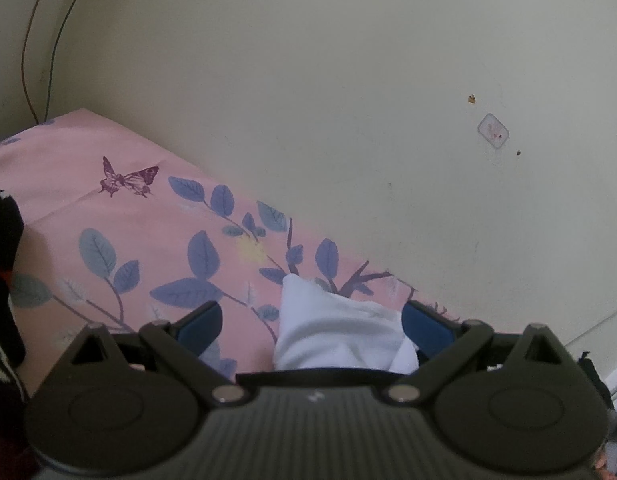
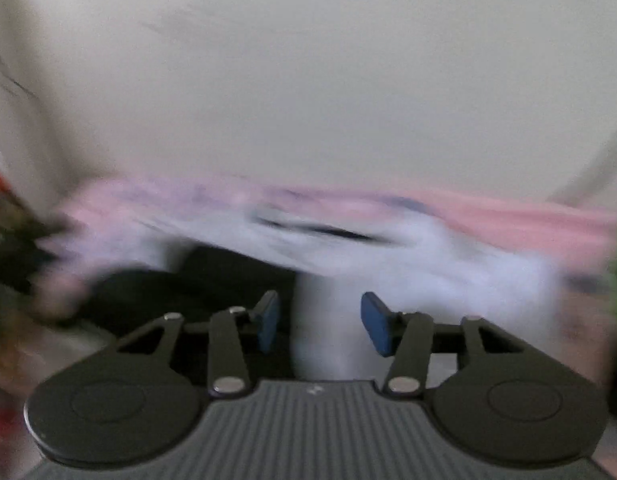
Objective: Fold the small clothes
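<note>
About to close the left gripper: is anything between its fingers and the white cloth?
Nothing visible. The white cloth already lies in the gap of the open left gripper, bunched toward the right-hand finger, over the pink sheet. The dark garment sits off at the left edge, clear of the fingers.

The wall (image 1: 348, 80) blocks the far side, a dark thing (image 1: 2, 280) blocks the left, and the pink sheet (image 1: 120, 208) between is open.
</note>
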The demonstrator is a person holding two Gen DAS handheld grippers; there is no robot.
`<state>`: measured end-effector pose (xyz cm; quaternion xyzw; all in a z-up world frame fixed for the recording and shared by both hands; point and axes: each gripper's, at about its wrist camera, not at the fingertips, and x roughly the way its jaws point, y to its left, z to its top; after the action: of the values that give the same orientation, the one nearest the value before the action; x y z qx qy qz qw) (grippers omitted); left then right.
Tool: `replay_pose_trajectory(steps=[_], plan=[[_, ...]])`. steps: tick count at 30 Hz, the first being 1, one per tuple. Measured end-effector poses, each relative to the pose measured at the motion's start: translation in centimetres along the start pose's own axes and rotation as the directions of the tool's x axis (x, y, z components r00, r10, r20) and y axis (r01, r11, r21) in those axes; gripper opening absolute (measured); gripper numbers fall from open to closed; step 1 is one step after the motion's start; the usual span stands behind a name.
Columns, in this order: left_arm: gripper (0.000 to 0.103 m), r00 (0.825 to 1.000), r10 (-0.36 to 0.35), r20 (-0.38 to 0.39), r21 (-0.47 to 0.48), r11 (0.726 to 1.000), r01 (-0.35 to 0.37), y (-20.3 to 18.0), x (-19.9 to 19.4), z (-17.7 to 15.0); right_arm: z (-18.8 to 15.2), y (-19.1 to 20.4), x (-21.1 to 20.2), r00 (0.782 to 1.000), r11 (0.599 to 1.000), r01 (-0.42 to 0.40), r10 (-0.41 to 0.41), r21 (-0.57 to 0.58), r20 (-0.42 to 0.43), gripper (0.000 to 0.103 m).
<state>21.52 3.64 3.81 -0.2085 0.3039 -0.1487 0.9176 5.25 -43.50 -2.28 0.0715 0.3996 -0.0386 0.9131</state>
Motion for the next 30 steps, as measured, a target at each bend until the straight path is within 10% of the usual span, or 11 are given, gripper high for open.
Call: replay_pose_trajectory(steps=[3,8,13,19,25,28,30], plan=[[0.1,1.0,0.007,0.002,0.0,1.0,-0.007,0.1,0.0,0.0,-1.1,-5.0,0.1,0.992,0.987,0.121,-0.122,0.109,0.008,0.0],[0.1,0.999,0.018,0.033,-0.014,1.0,-0.018,0.6,-0.7,0.4,-0.7,-3.6,-1.2,0.981,0.98,0.179,-0.184,0.089,0.053,0.0],[0.1,0.997,0.014,0.072,-0.013,1.0,-0.013,0.8,-2.2,1.4,0.6,4.5,-4.3,0.978,0.992,-0.106,0.115,-0.062,0.173,0.026],[0.1,0.989,0.012,0.146,0.041,0.999,-0.018,0.6,-4.8,2.7,0.6,19.9,-4.3,0.897,0.82,-0.378,0.439,-0.43,0.047,0.025],[0.1,0.98,-0.019,0.199,0.043,0.999,0.011,1.3,-7.2,3.8,-0.9,28.9,-0.7,0.872,0.681,-0.454,0.471,-0.574,-0.131,0.032],[0.1,0.976,-0.034,0.214,0.019,0.999,0.031,1.9,-7.6,4.2,-1.2,30.1,0.7,0.899,0.686,-0.411,0.412,-0.6,-0.145,0.025],[0.1,0.978,-0.032,0.207,-0.001,0.999,0.033,2.3,-7.3,4.3,-0.2,29.6,1.3,0.904,0.737,-0.409,0.409,-0.538,-0.126,0.0]])
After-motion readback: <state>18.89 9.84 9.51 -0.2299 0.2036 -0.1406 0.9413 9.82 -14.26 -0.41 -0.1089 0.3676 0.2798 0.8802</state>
